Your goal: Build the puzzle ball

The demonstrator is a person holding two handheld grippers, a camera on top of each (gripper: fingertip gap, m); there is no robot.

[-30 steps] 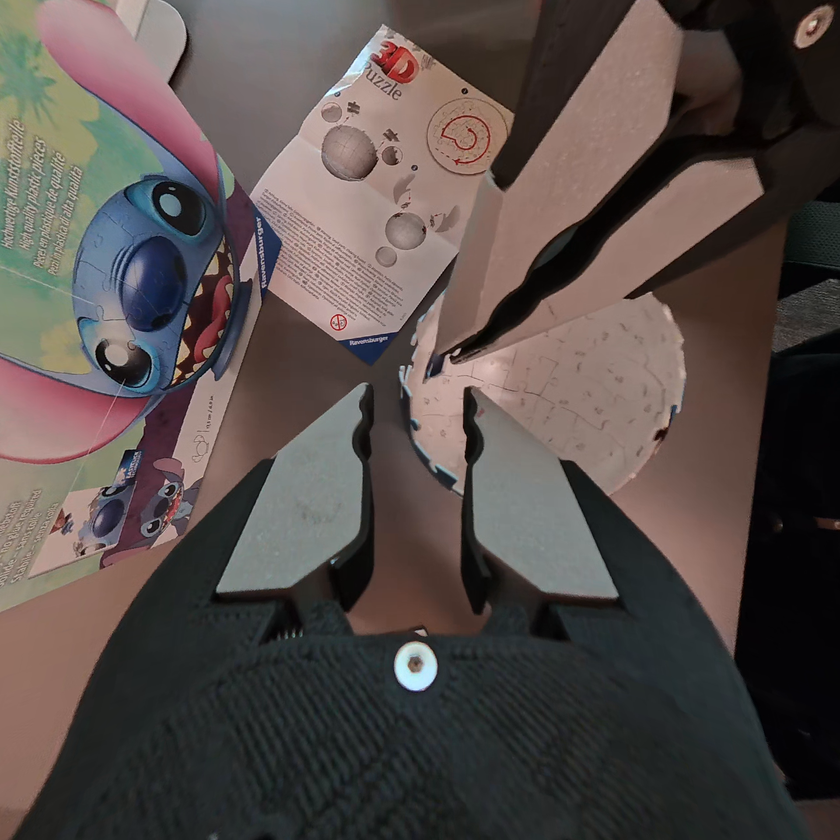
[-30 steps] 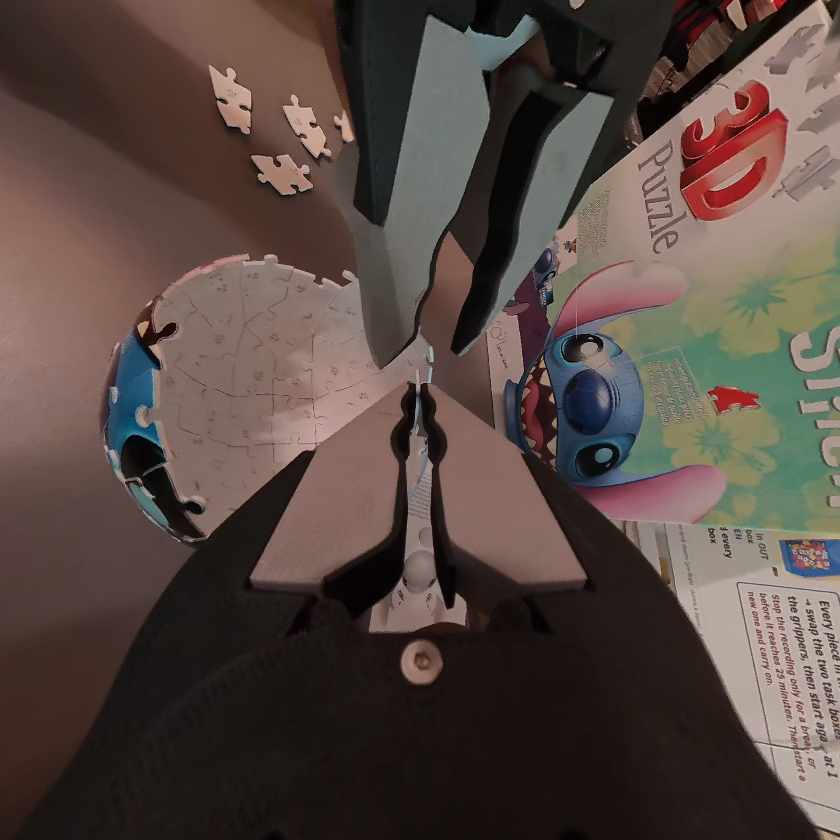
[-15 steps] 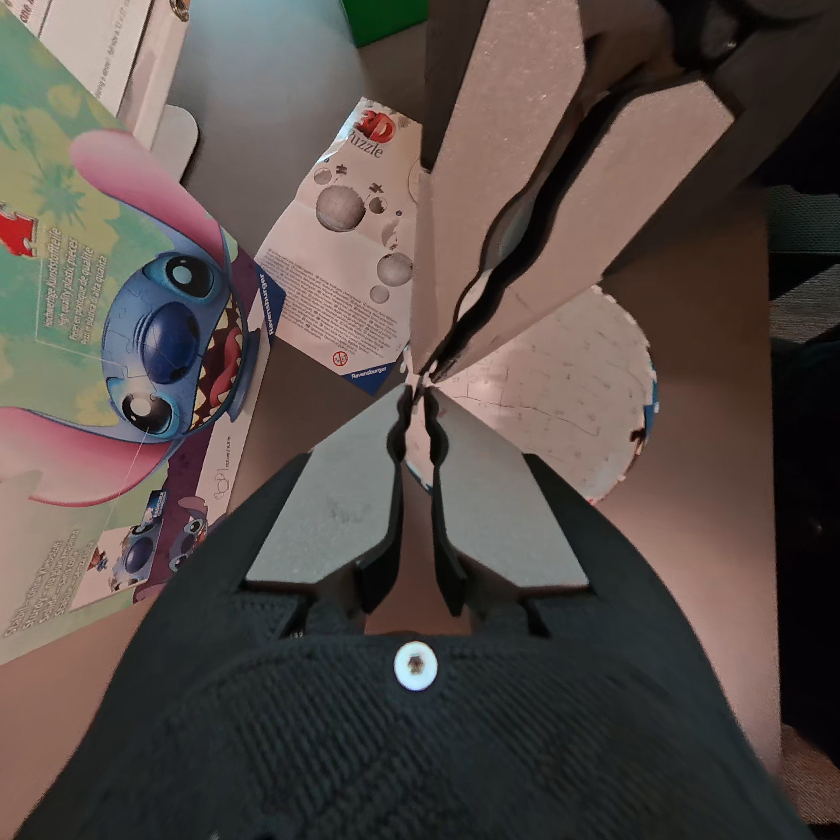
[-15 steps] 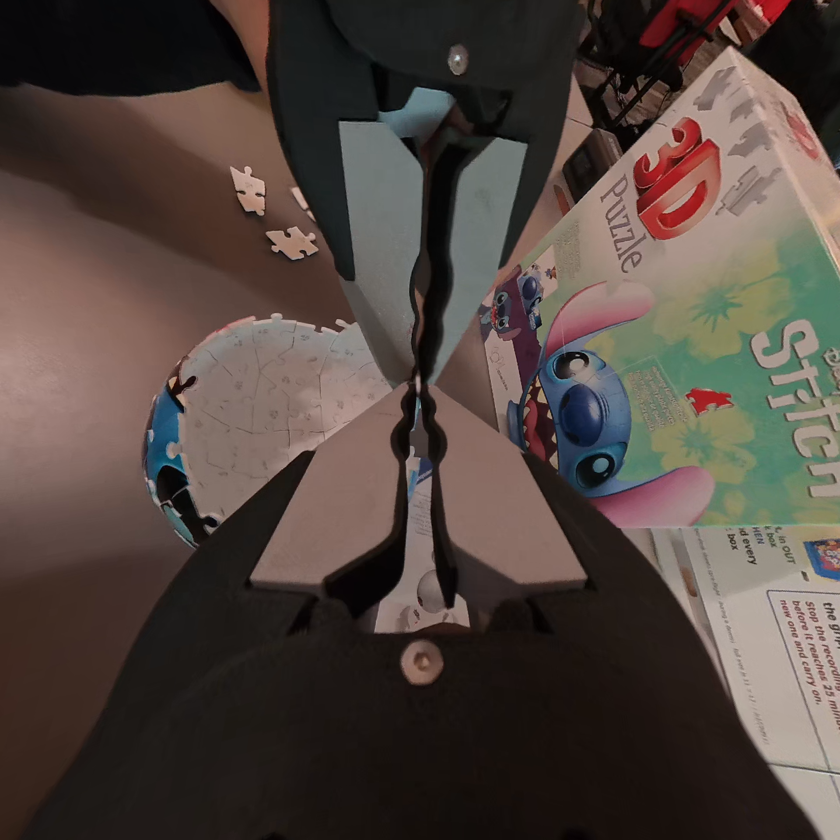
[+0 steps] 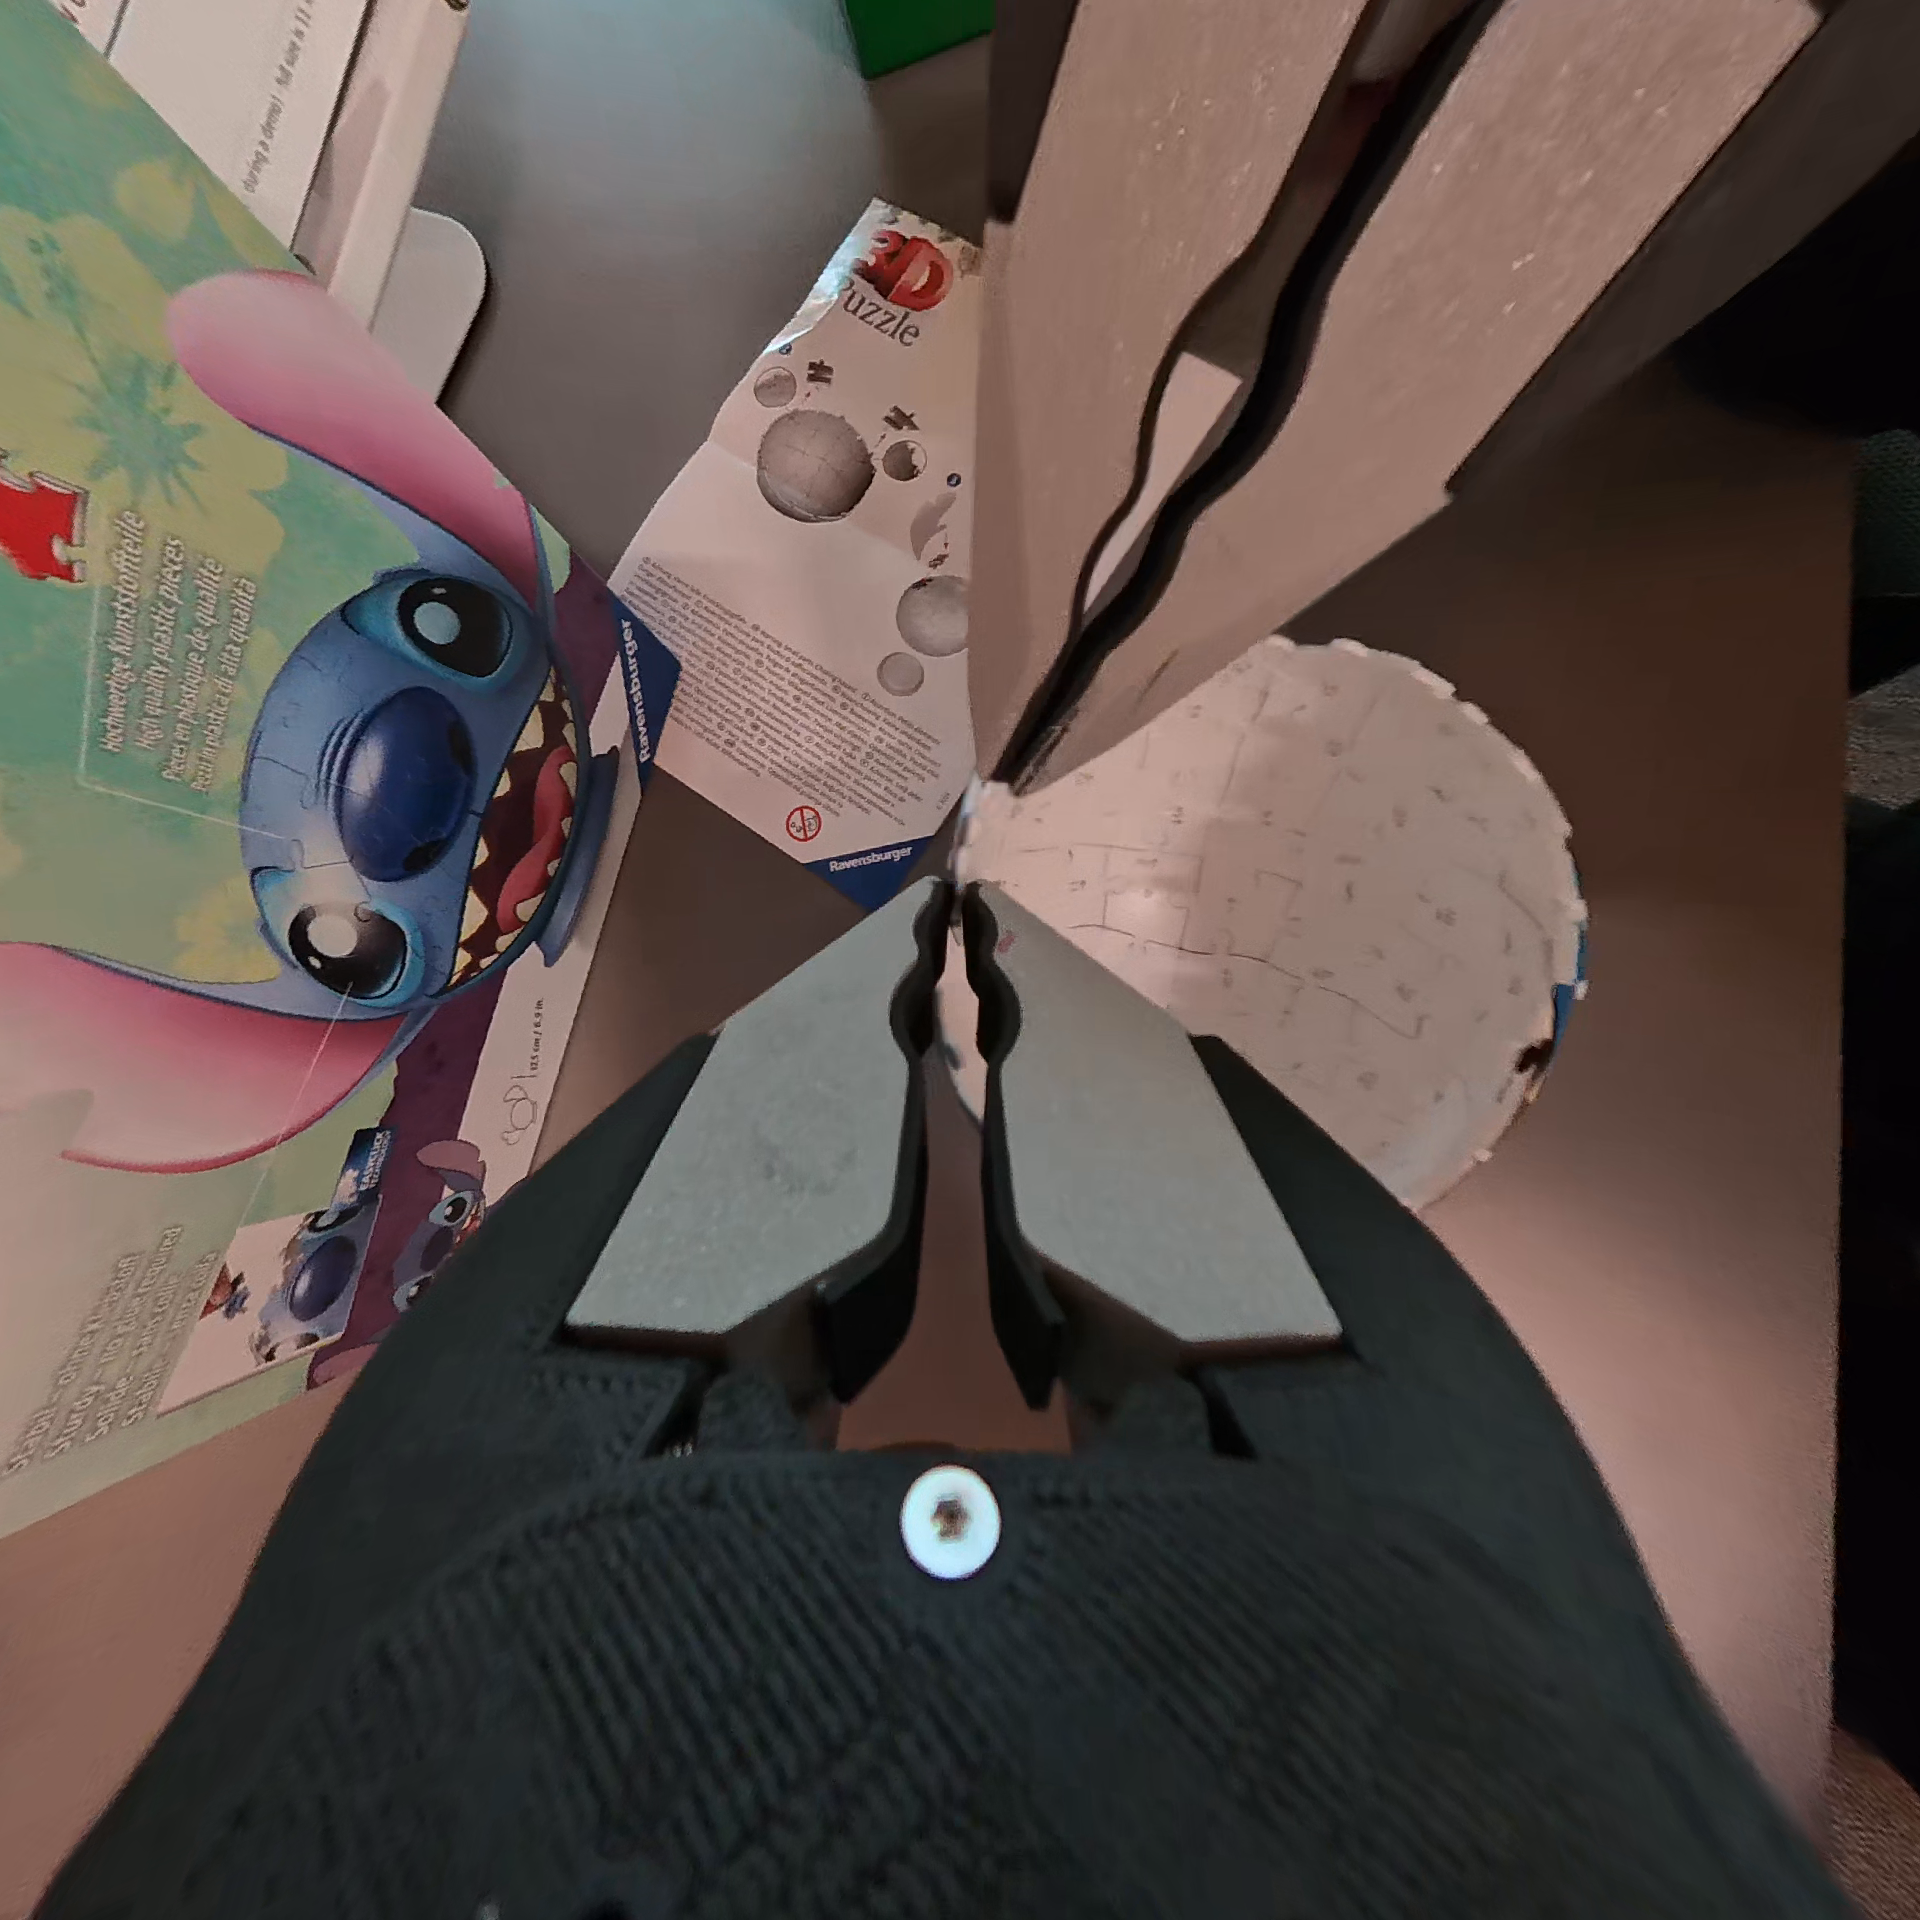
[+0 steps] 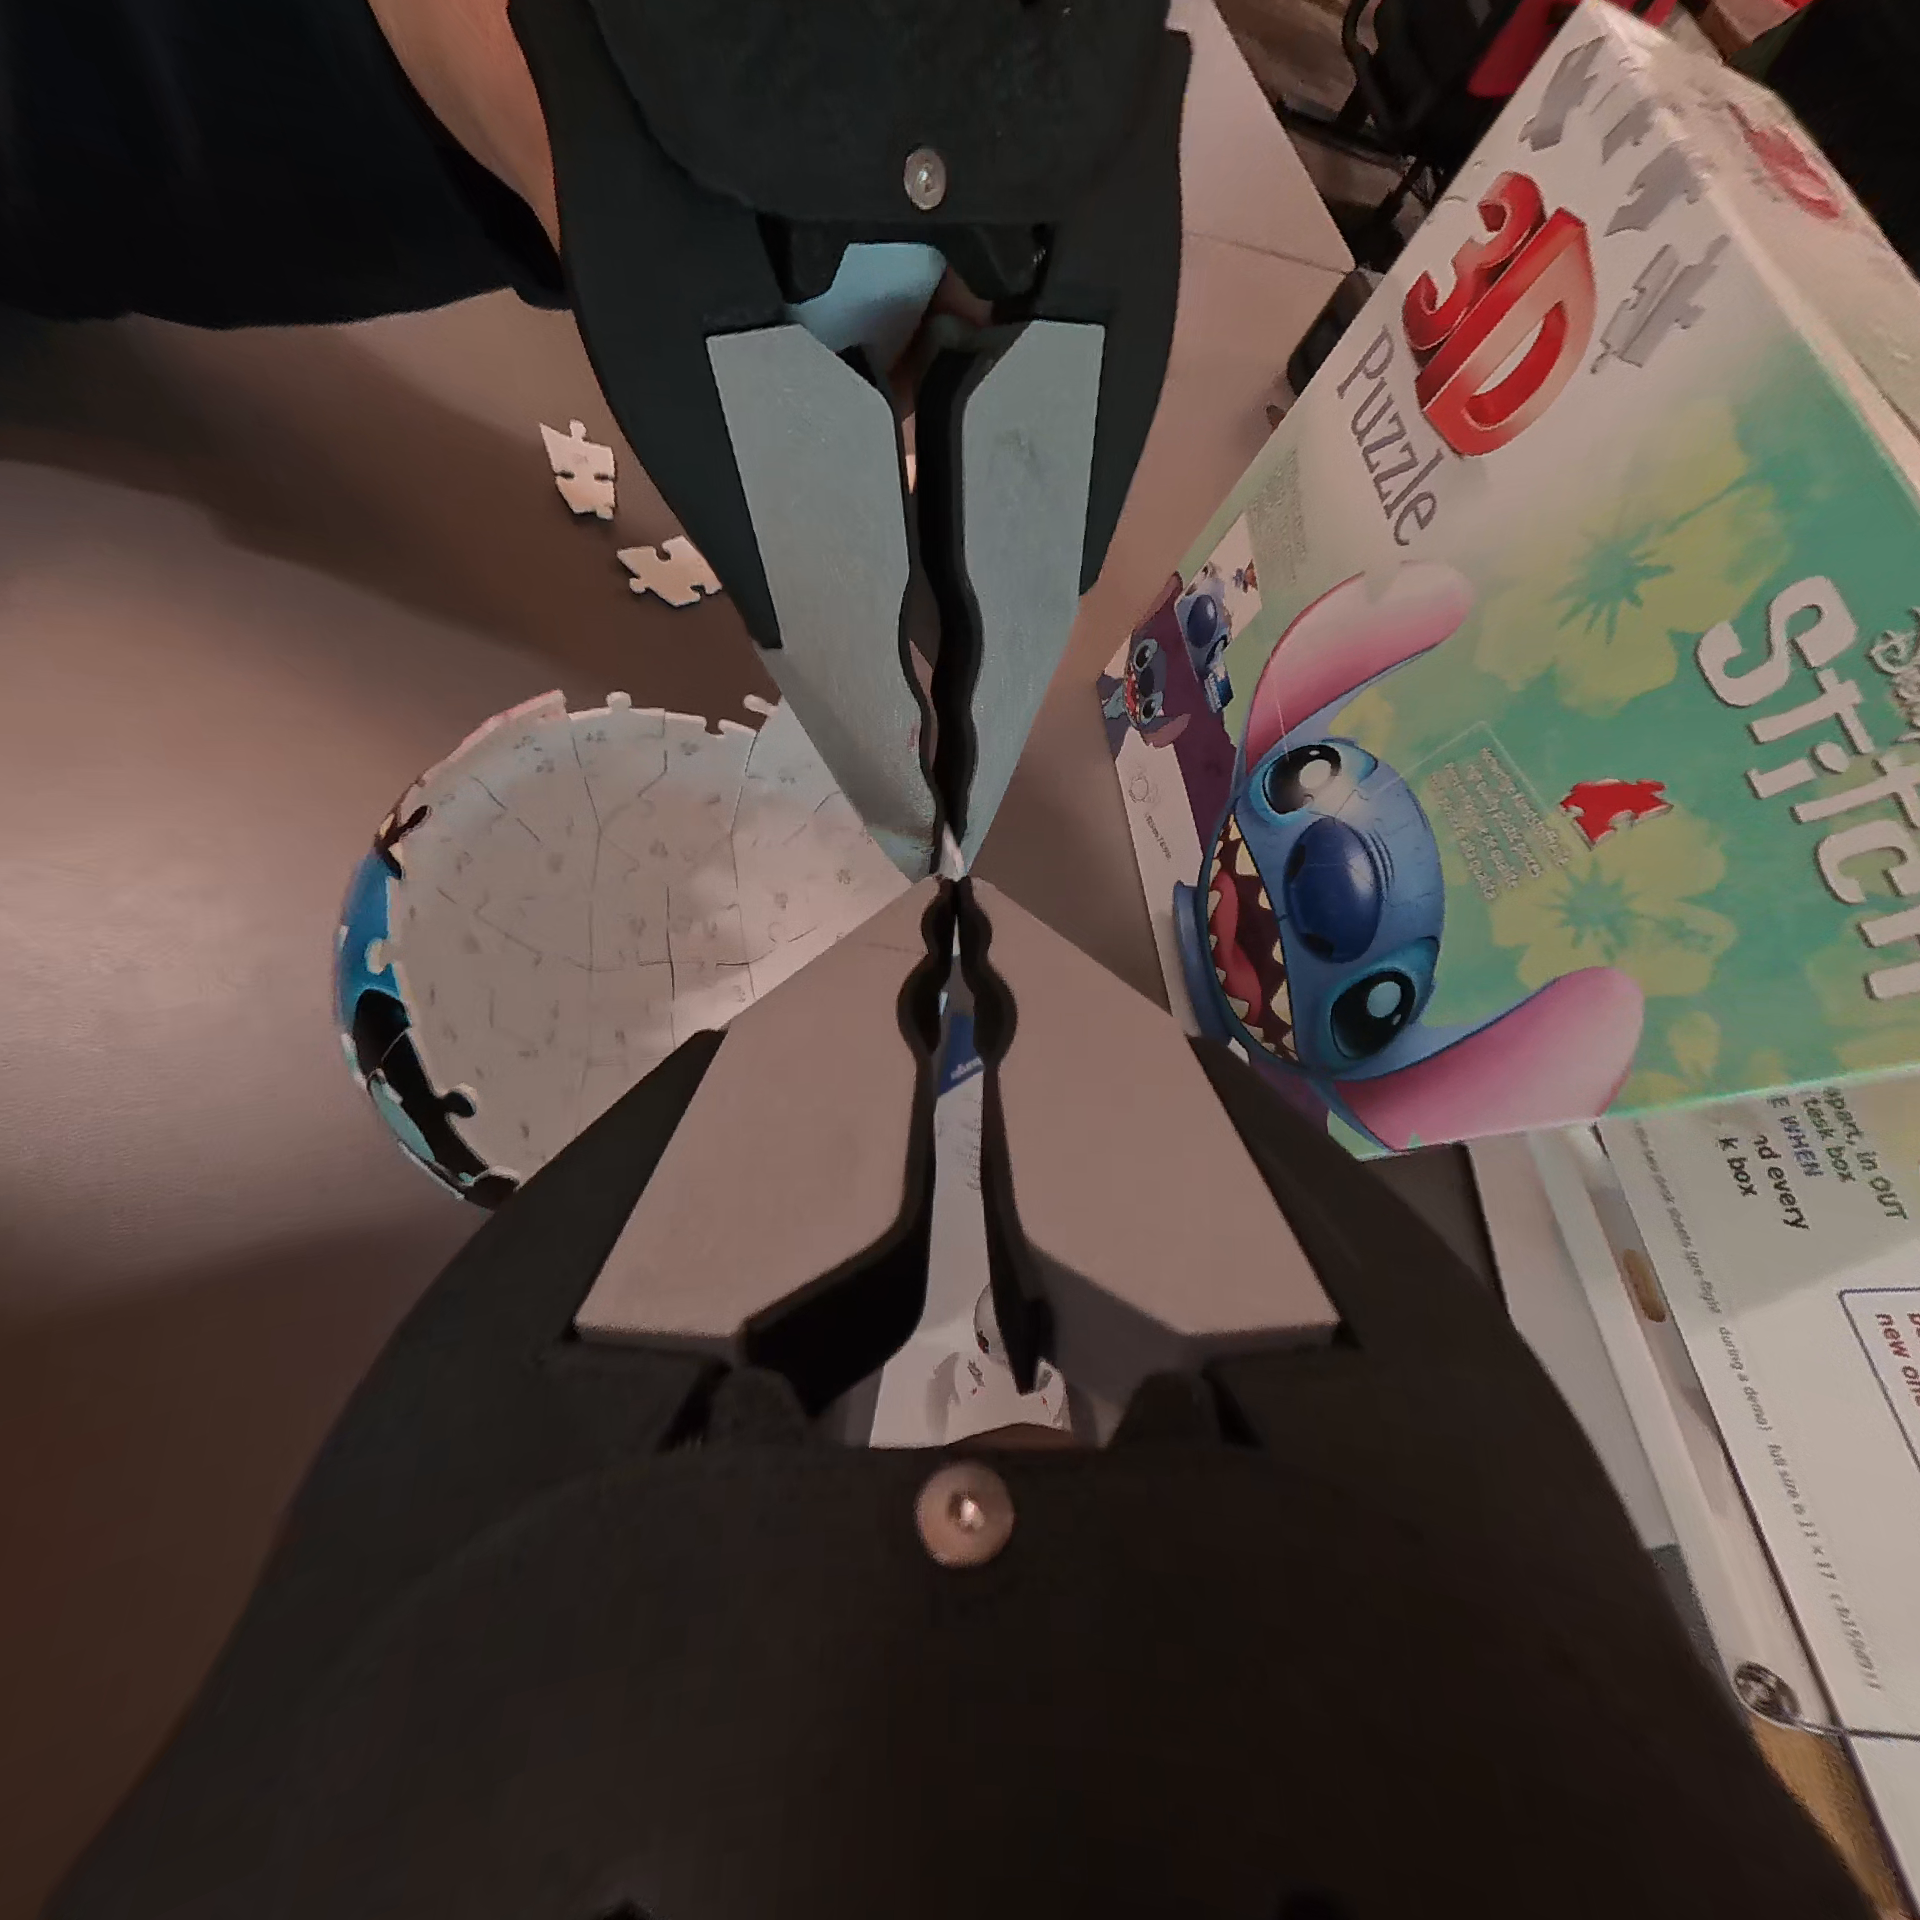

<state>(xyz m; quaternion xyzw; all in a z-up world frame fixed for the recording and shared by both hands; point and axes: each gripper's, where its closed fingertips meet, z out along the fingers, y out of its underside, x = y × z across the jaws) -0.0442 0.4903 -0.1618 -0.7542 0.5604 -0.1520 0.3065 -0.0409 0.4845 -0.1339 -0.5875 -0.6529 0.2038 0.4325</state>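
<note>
Below, curved white puzzle shell point(image 5: 1299, 914) meets foam-padded left hand-held gripper point(image 5: 956, 899).

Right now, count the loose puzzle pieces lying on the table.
2 in the right wrist view: one piece far left of the left tool, another against its edge. More may be hidden behind it.

Smooth brownish bench point(image 5: 1662, 1351) fills the scene, warm light pooling bright across its bare surface point(image 6: 156, 935) and dropping off into deep shadow at the near edge. Far end turns greyer point(image 5: 644, 208), a green block point(image 5: 914, 31) just poking in. Dark furniture legs point(image 6: 1382, 135) beyond the bench edge.
</note>
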